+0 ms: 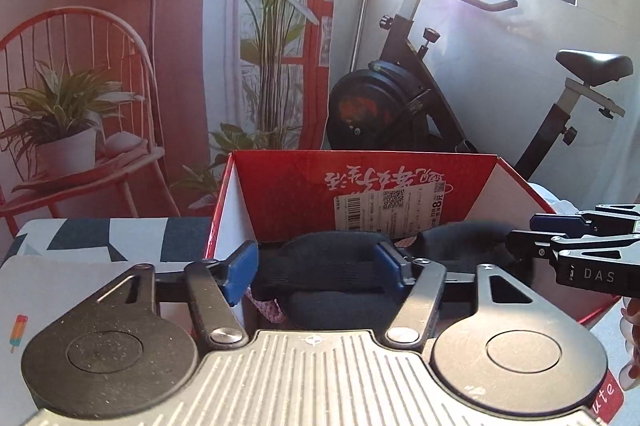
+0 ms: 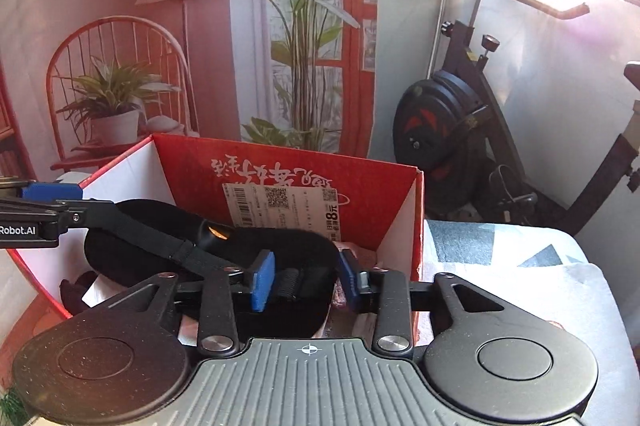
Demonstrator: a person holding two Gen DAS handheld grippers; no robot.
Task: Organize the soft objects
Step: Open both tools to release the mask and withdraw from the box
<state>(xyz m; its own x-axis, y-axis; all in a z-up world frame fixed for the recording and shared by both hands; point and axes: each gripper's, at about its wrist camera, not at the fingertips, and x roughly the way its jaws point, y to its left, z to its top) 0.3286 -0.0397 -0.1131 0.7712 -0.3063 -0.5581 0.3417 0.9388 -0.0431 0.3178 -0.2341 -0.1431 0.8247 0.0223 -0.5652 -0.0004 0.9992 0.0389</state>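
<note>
- the black sleep mask (image 2: 248, 246) is seen lying inside the red box (image 2: 288, 166).
- the left gripper (image 1: 316, 266) is held released around it.
- the right gripper (image 2: 304, 276) appears released, its fingers (image 2: 262, 280) seemingly clear of the strap.

Left gripper (image 1: 316, 268) angled downward, blue pads (image 1: 242, 272) set wide apart — nothing pressed between them. Right gripper (image 2: 306, 276) tilted down alike, pads (image 2: 262, 280) parted more narrowly, clamping nothing. Both side by side — fingertips near each other.
</note>
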